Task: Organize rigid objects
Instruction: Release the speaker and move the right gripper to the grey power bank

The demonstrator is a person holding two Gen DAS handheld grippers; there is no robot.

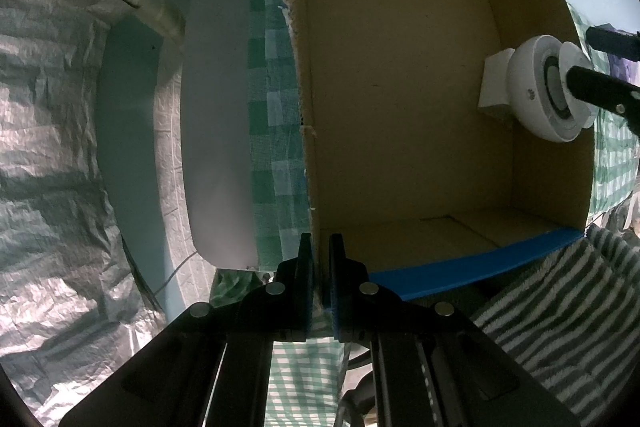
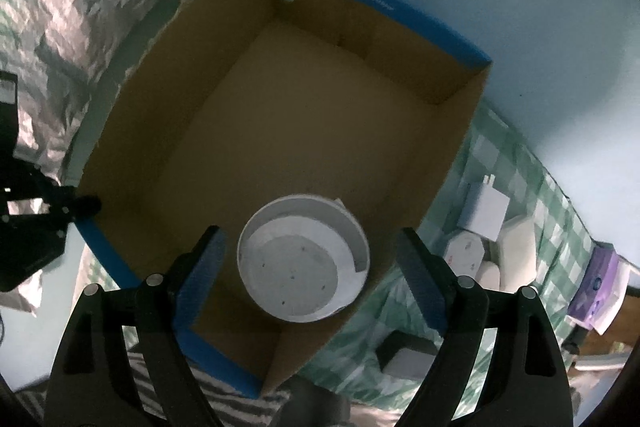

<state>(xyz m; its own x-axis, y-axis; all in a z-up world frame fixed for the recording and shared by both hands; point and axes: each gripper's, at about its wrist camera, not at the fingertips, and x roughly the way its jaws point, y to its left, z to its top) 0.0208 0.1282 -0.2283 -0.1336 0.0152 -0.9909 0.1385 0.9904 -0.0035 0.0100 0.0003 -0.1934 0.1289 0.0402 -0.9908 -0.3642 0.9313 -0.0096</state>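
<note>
Both views are dim with a cool bluish cast, ringed by the black vignette of the fisheye lens. Straight edges bow strongly toward the rim: the cardboard box walls curve outward ahead of the left gripper. Light falls from the left there, giving patchy sheen on the crinkled silver sheet. The box floor lies in shade. In the right wrist view the round white device between the open fingers looks slightly soft, and the small items right of the fingers are blurred.
</note>
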